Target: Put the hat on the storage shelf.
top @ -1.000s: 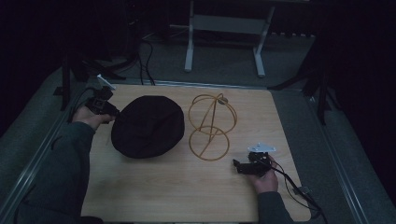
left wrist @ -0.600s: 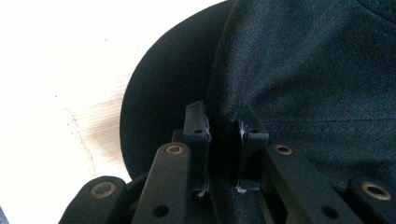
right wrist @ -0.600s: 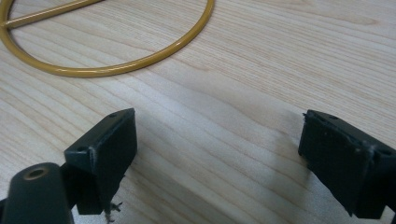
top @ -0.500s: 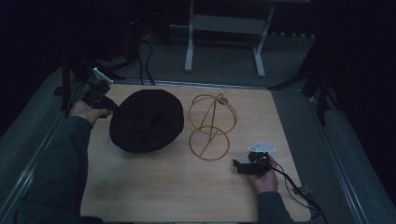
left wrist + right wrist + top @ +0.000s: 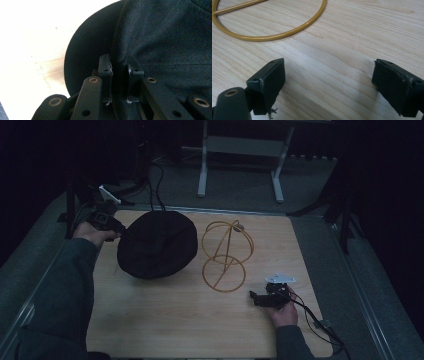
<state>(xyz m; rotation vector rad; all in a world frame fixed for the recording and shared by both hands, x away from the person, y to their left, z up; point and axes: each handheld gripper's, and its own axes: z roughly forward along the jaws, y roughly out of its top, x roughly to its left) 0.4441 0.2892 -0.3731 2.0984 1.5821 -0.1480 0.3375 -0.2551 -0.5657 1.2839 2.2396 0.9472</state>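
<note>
The black hat (image 5: pixel 157 244) sits in the upper left of the high view, on the pale wooden surface (image 5: pixel 165 320), its far left edge lifted where the left hand-held gripper (image 5: pixel 120 232) has it. In the left gripper view the jaws are pinched tight on the hat's brim (image 5: pixel 119 62), the dark cloth folded between the two pads in the lower middle of the frame, and the rest of the hat fills the right side. It reads as soft woven fabric: light, floppy, not fragile, and not slippery against the pads. Because it is limp, I judge that it will sag and drape from whatever point carries it, so a hold on the stitched brim edge, where the cloth is doubled and stiffer, looks like the best place; a grip on the crown would likely just bunch loose cloth. Just to the right of the hat, in the centre of the high view, stands a golden wire stand (image 5: pixel 226 255) with a round base ring and a rounded top, probably thin and easy to tip if the hat drags across it. In the lower right, the right hand-held gripper (image 5: pixel 255 298) rests on the surface near that base ring, its jaws spread wide with nothing between them.
</note>
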